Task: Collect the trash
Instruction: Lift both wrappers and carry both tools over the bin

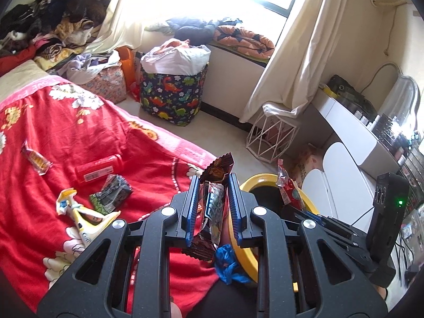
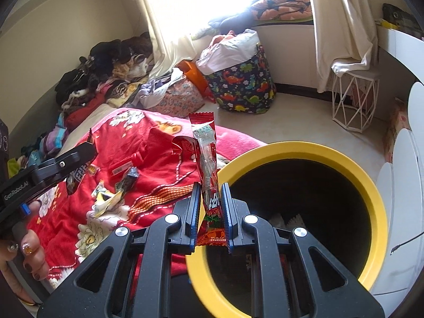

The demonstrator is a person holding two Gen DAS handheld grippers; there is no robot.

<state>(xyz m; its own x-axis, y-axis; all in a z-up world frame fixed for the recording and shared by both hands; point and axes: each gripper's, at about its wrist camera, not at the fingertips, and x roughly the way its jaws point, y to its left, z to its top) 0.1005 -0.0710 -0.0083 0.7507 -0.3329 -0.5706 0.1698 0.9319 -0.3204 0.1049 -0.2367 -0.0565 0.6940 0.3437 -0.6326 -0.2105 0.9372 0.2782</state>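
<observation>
Gripping a dark brown snack wrapper [image 1: 212, 206], the left gripper [image 1: 212, 206] is held above the edge of the bed [image 1: 79, 137], its blue fingers [image 1: 192, 206] nearly closed on the wrapper's middle. A red wrapper [image 2: 209, 175] is clamped upright between the narrowly spaced fingers [image 2: 194, 212] of the right gripper [image 2: 210, 212], just beside the near rim of the yellow-rimmed bin [image 2: 304, 151]. White scraps are visible at the bin's dark bottom. Further trash is left on the red floral bedspread: a yellow-and-white wrapper [image 1: 84, 212], a dark green packet [image 1: 111, 193], a red tube [image 1: 99, 168] and an orange-red wrapper [image 1: 35, 159]. A blue bag [image 1: 228, 265] is seen touching the bin's rim. A dinosaur-print basket [image 1: 172, 95] stands on the floor near the window.
</observation>
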